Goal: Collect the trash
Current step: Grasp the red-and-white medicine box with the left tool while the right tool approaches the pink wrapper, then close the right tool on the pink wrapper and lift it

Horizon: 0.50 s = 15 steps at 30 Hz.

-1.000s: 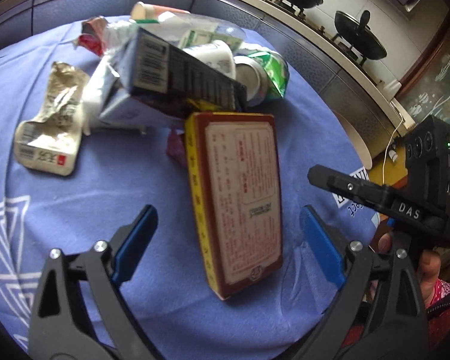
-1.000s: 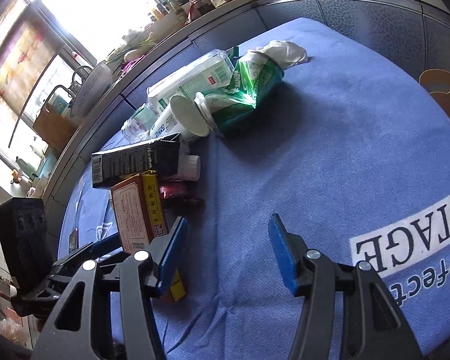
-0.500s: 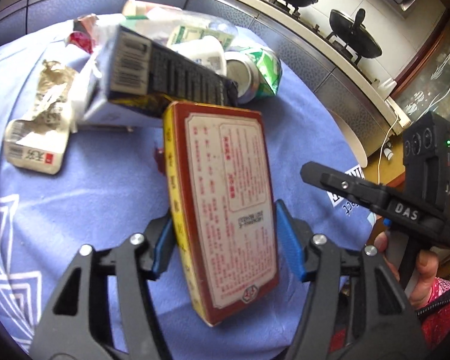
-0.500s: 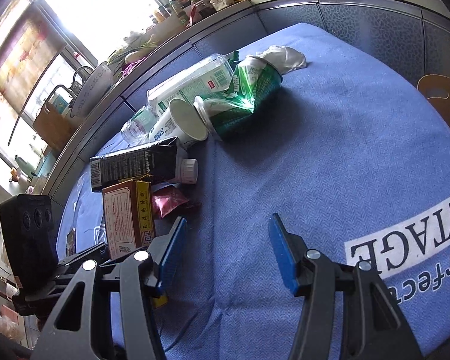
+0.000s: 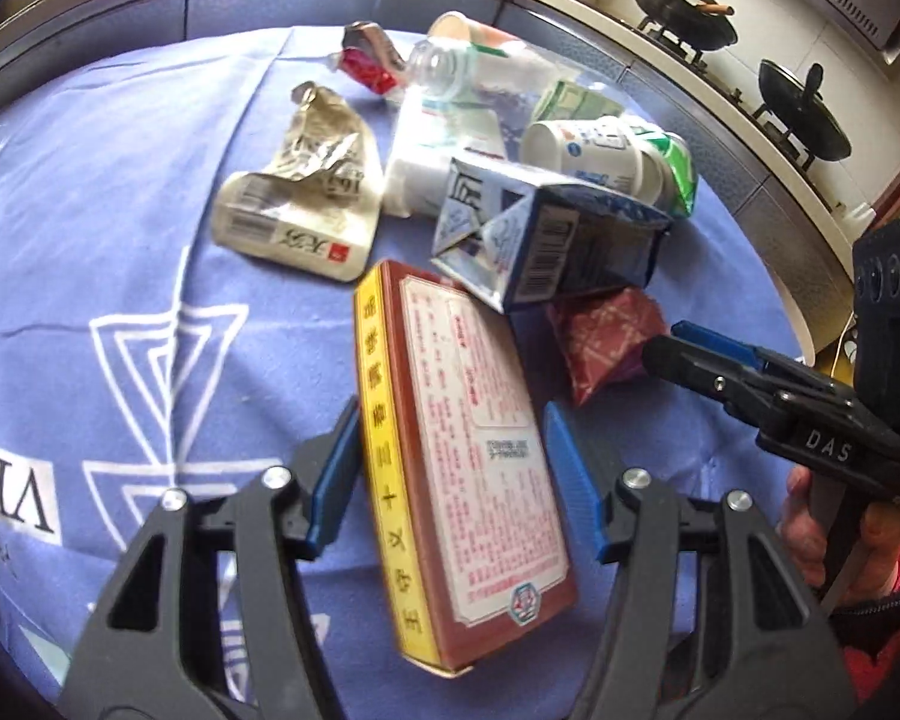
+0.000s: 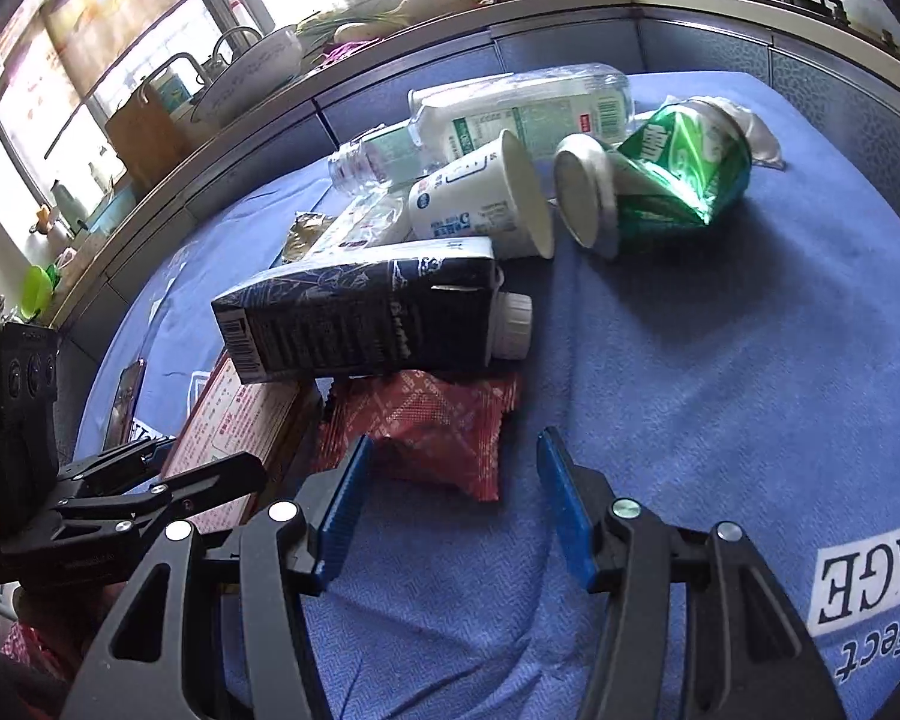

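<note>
On the table's blue cloth (image 5: pixel 120 192) the trash lies in a heap at about twelve o'clock from both tongs. Going left to right in the left wrist view: a crumpled wrapper (image 5: pixel 306 192) at eleven o'clock, light and limp, best pinched at an edge. The flat red box (image 5: pixel 468 450) looks like stiff, light cardboard; the left tongs (image 5: pixel 450 474) grip it across its narrow sides, half-closed, with its near end tilted clear of the cloth. The dark carton (image 5: pixel 558 240) at one o'clock seems rigid enough to take by its flat sides. The right tongs (image 6: pixel 450 498) stand half open and empty, the soft red packet (image 6: pixel 432 420) just ahead, not touched.
</note>
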Each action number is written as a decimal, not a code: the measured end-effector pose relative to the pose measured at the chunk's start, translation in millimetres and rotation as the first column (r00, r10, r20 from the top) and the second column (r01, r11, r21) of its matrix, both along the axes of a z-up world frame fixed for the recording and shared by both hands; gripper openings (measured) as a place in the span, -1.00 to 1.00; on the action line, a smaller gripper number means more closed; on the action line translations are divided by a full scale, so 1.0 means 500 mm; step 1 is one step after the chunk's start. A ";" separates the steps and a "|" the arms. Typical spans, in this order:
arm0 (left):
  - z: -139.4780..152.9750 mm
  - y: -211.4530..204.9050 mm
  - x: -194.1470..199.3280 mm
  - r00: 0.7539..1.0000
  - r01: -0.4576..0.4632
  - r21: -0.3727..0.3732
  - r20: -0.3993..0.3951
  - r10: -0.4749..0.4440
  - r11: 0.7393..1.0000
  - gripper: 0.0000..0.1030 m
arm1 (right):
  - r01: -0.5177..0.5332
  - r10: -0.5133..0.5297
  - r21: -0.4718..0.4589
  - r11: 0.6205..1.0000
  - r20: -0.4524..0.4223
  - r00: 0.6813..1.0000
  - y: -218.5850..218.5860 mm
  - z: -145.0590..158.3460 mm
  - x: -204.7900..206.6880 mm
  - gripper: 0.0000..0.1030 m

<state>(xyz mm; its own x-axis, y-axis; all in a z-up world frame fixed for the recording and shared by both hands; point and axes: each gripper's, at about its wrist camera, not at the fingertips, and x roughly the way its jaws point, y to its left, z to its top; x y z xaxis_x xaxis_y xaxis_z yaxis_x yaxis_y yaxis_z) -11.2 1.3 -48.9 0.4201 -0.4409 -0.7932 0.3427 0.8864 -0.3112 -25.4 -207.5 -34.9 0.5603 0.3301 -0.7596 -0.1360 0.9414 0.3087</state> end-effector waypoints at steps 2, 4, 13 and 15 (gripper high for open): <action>-0.004 0.005 -0.001 1.000 -0.014 0.020 0.003 0.014 1.000 0.28 | -0.017 0.017 -0.022 1.000 -0.005 1.000 0.012 -0.004 0.007 0.11; -0.002 0.004 -0.007 0.999 -0.025 0.065 0.028 0.024 0.998 0.42 | -0.023 0.023 -0.057 0.998 0.002 1.000 0.020 -0.006 0.009 0.11; -0.005 -0.024 -0.049 0.996 -0.040 0.233 0.083 0.021 0.972 0.56 | -0.046 0.047 -0.060 0.997 0.003 0.999 0.025 -0.017 -0.007 -0.08; -0.005 -0.024 -0.055 0.995 -0.051 0.251 0.093 0.028 0.967 0.55 | -0.058 0.058 -0.061 0.996 0.002 0.998 0.028 -0.019 -0.015 -0.31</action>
